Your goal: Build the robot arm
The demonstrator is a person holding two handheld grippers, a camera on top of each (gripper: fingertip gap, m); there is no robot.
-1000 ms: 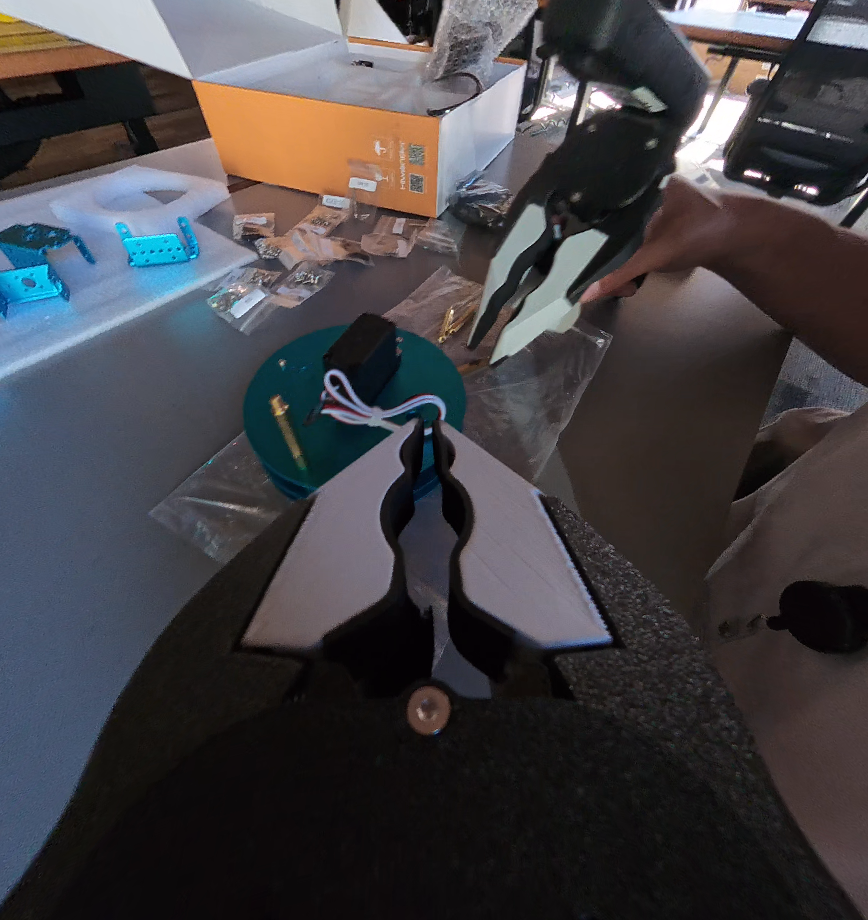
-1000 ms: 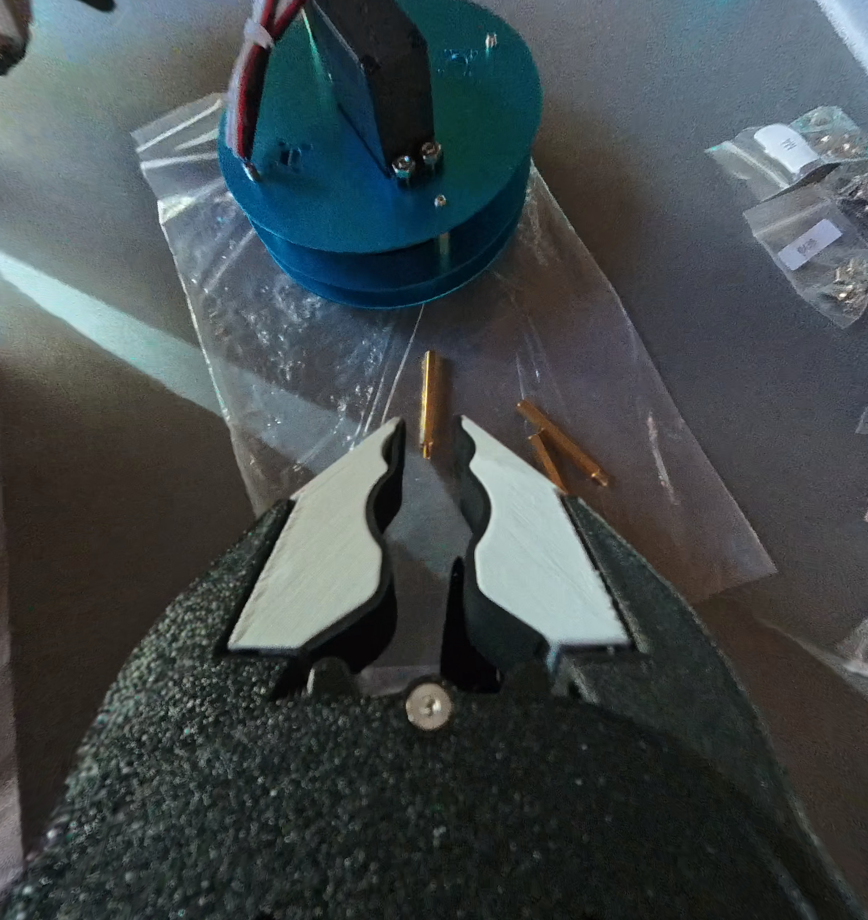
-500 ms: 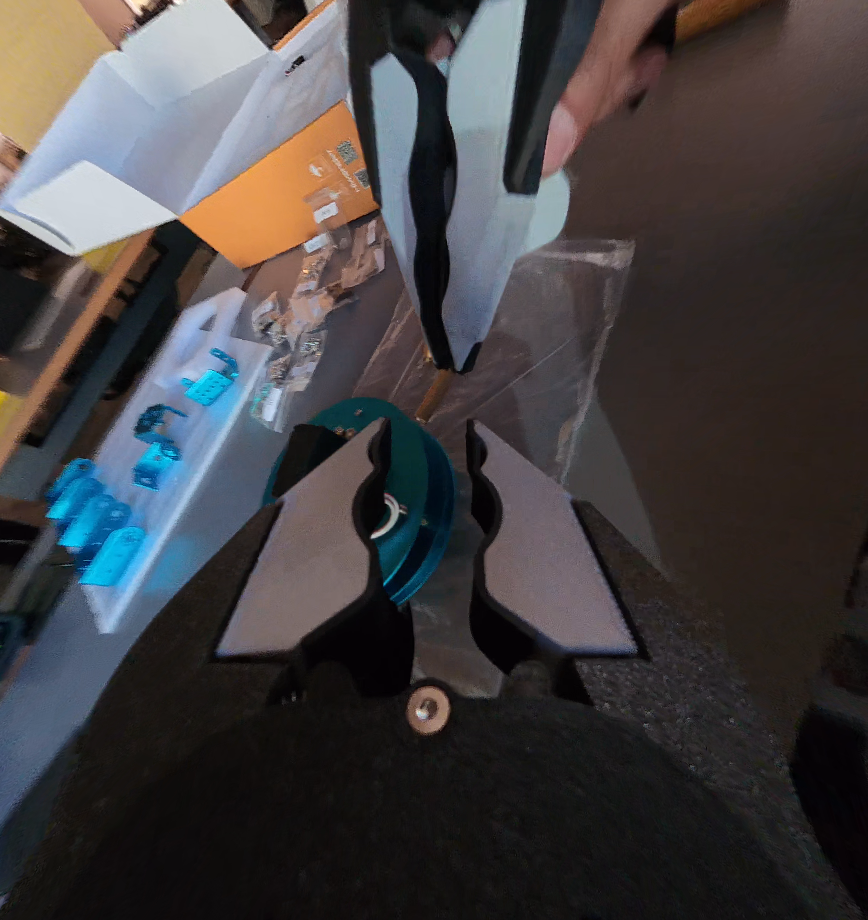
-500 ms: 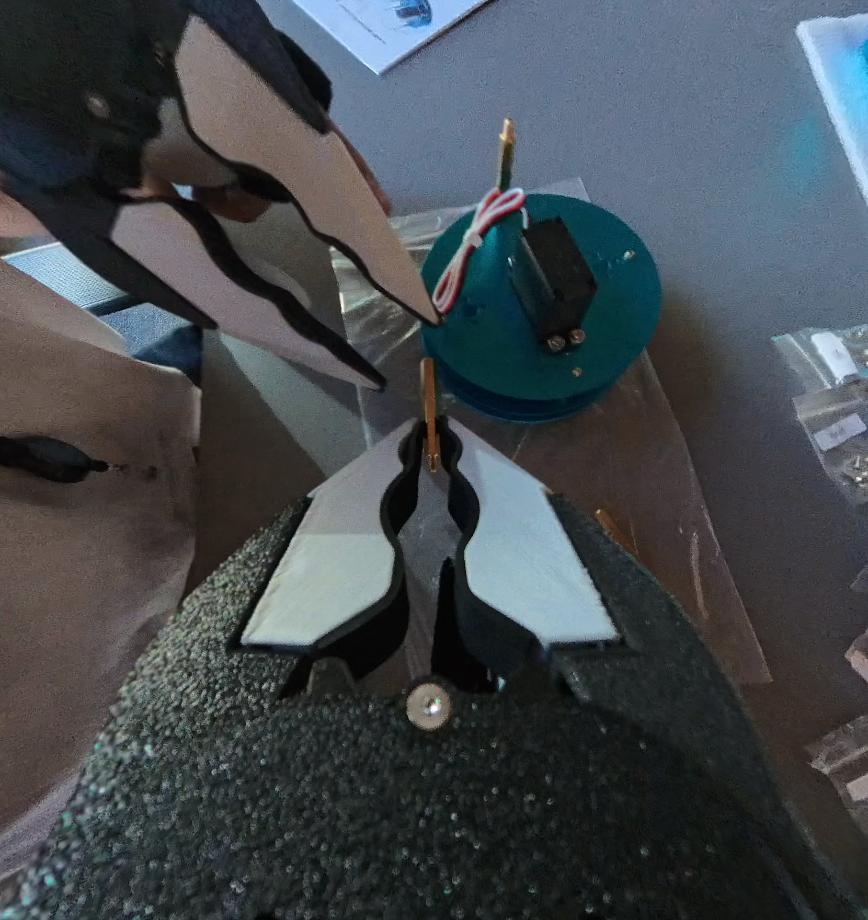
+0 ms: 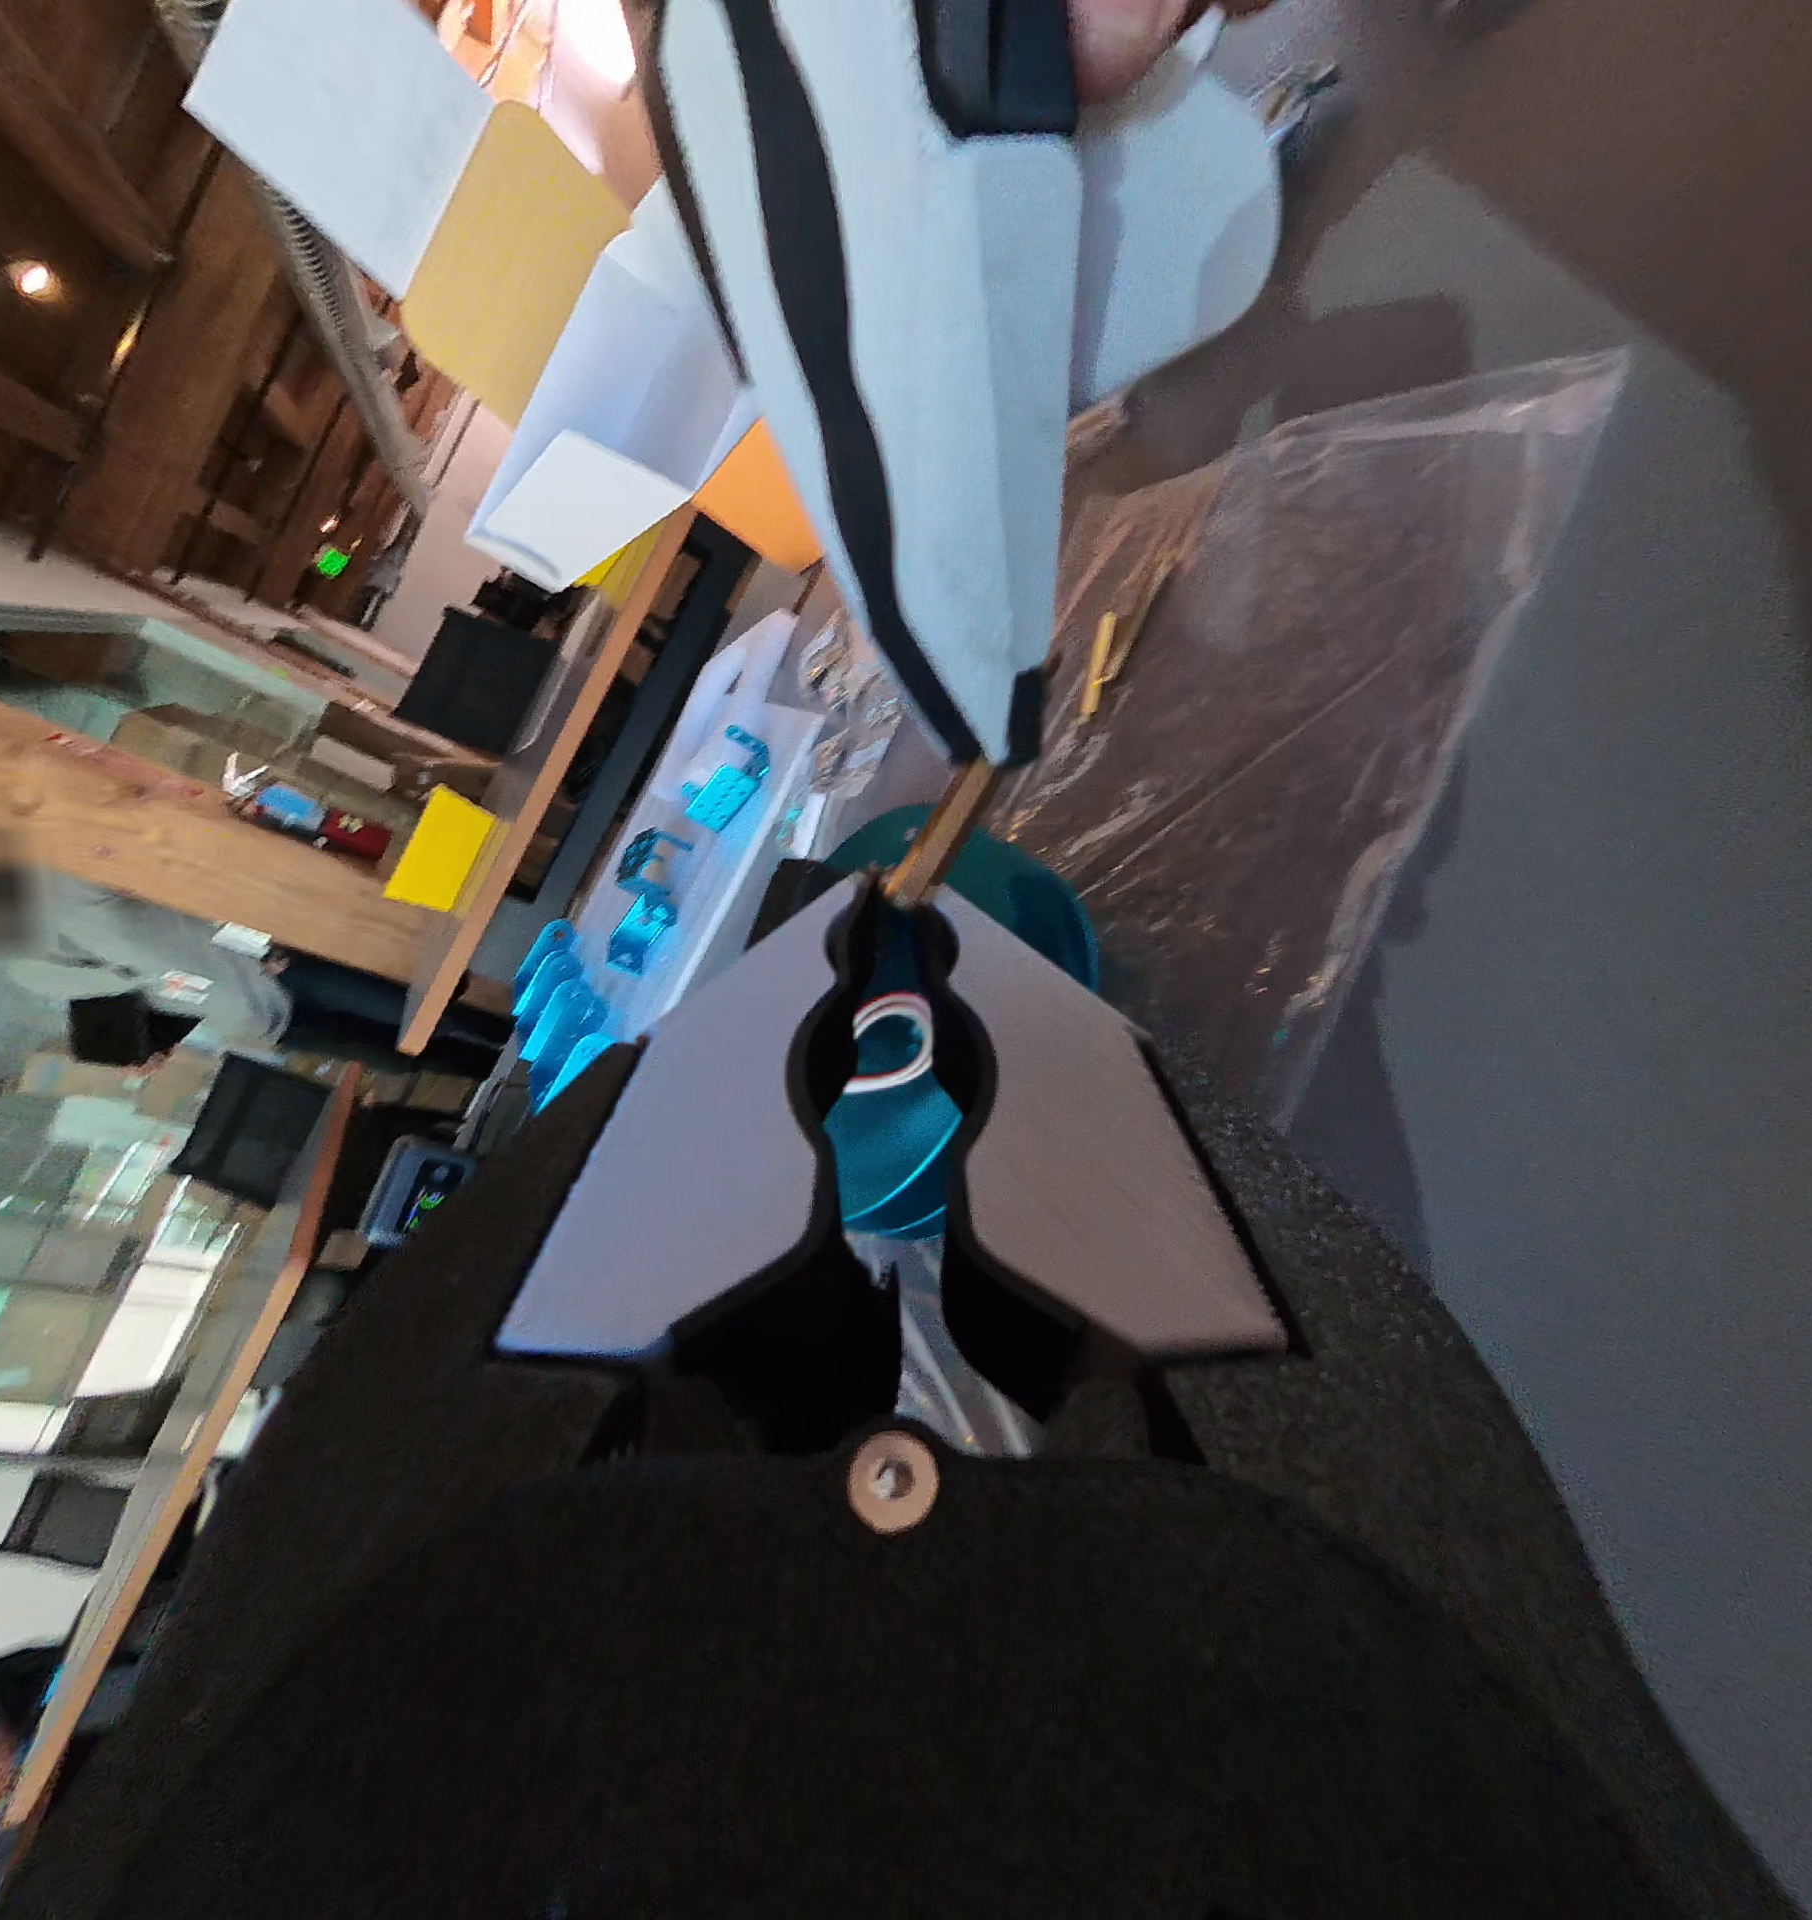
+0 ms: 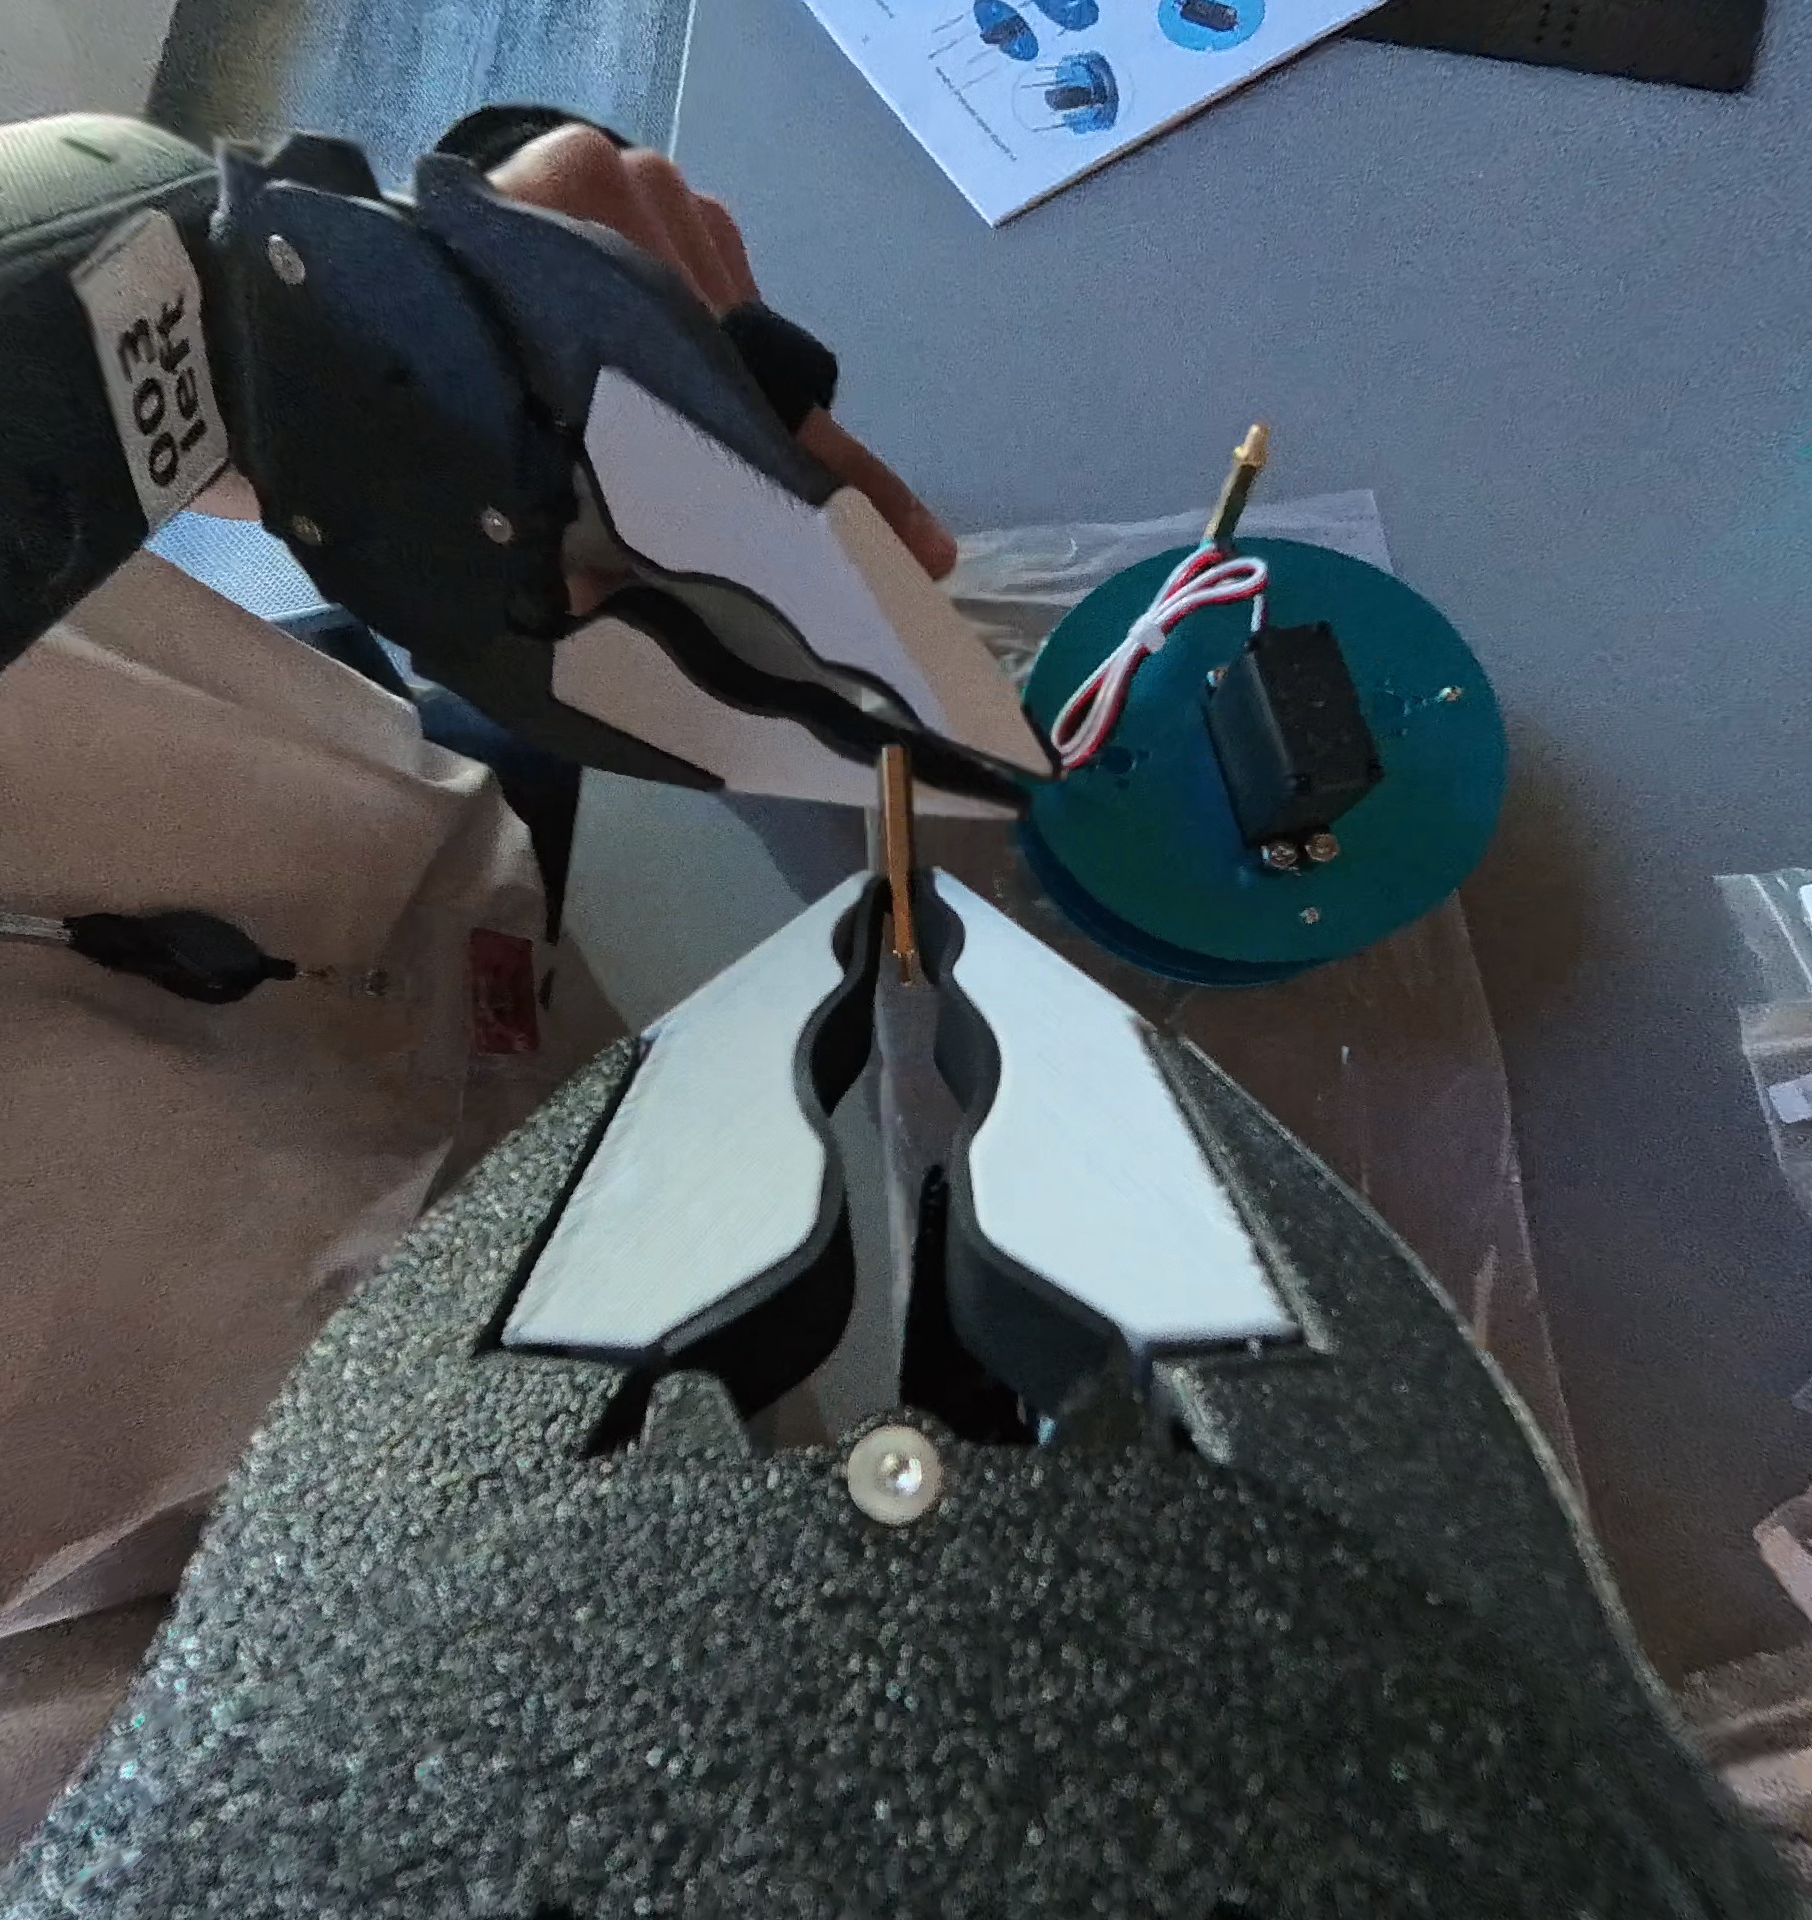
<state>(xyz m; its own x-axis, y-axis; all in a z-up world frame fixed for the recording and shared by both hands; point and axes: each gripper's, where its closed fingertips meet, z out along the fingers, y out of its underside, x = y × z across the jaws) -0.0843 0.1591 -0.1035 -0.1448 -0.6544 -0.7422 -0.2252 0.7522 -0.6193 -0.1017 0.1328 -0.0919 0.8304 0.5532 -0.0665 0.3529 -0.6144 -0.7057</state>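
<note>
Pinching one brass standoff (image 6: 897,831) now, right gripper (image 6: 900,894) lifted it, left gripper (image 5: 897,902) newly closed on its far end

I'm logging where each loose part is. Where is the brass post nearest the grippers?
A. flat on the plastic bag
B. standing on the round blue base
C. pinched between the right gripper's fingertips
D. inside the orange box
C: the brass post sits clamped at the tips of the right gripper, with the left gripper closed at its far end.
</note>
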